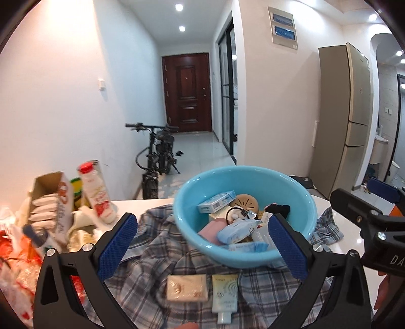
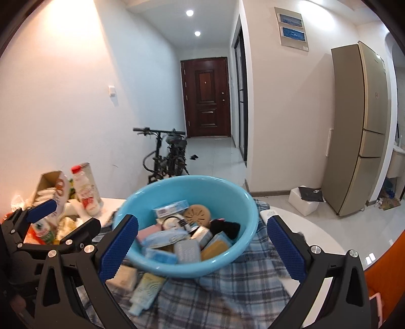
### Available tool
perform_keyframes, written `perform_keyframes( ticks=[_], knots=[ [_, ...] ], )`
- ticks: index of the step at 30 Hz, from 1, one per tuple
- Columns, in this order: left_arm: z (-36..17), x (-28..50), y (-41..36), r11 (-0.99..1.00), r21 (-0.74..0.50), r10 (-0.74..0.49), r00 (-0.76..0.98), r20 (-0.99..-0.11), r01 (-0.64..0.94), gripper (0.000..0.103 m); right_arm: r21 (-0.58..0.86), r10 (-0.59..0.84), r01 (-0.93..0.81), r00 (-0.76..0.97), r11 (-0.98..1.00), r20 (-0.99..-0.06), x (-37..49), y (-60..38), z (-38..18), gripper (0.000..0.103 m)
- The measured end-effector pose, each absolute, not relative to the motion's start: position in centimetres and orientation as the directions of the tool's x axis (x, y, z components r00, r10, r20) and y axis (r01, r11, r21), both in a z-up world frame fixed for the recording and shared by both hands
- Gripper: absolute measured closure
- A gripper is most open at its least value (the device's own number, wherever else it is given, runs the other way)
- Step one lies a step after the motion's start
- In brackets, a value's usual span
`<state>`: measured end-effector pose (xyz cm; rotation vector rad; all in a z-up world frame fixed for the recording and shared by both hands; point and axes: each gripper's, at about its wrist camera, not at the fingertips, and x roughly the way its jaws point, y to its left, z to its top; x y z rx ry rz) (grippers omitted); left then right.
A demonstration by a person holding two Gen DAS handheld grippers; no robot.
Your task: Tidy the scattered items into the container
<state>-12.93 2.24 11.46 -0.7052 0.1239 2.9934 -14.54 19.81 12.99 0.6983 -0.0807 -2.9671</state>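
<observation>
Since the round light-blue plastic basin (image 1: 244, 215) sits on the loose plaid cloth (image 1: 157, 255), snagging the cloth could tip it. Left gripper (image 1: 202, 249) and right gripper (image 2: 202, 249) both gape wide, empty. Remaining beige soap bar (image 1: 186, 287) and pale tube (image 1: 224, 293) lie just beside the basin.

Bright, even indoor light from recessed ceiling spots (image 1: 179, 7). Strong fisheye bending with dark vignetted corners. Warm glare on the left wall (image 2: 63, 22). Motion blur softens the tube (image 2: 145, 291) and the bottle (image 1: 97, 192).
</observation>
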Motion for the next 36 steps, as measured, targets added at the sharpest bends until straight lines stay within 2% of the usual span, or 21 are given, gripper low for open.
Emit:
perform_keyframes(
  ticks=[7, 17, 21, 24, 27, 36],
  knots=[
    [11.6, -8.3, 1.5, -0.996, 0.06, 0.039, -0.906, -0.422, -0.071, 0.0, 0.063, -0.117, 0.1, -0.904, -0.993, -0.412, -9.2, 18.8, 13.4, 0.0],
    [9.5, -3.2, 0.0, -0.999, 0.025, 0.031, -0.909, -0.416, -0.046, 0.0, -0.001, -0.067, 0.073, -0.921, -0.997, -0.385, -2.3, 17.8, 11.7, 0.0],
    [8.1, -1.8, -0.3, -0.999, 0.019, 0.025, -0.901, -0.433, -0.038, 0.0, 0.018, -0.085, 0.085, -0.91, -0.996, -0.405, -1.0, 17.7, 9.6, 0.0],
    [6.8, -0.8, -0.3, -0.999, 0.027, 0.015, -0.894, -0.447, -0.031, 0.0, 0.075, -0.099, 0.076, -0.917, -0.994, -0.387, 0.0, 18.3, 7.9, 0.0],
    [5.5, -0.1, -0.2, -0.999, 0.042, 0.005, -0.886, -0.463, -0.028, 0.0, 0.11, -0.114, 0.076, -0.907, -0.991, -0.405, 0.3, 18.8, 6.6, 0.0],
    [3.6, -0.3, 0.0, -0.999, 0.046, -0.002, -0.859, -0.511, -0.025, 0.0, 0.059, -0.092, 0.073, -0.874, -0.996, -0.478, -0.4, 18.0, 3.9, 0.0]
  ],
)
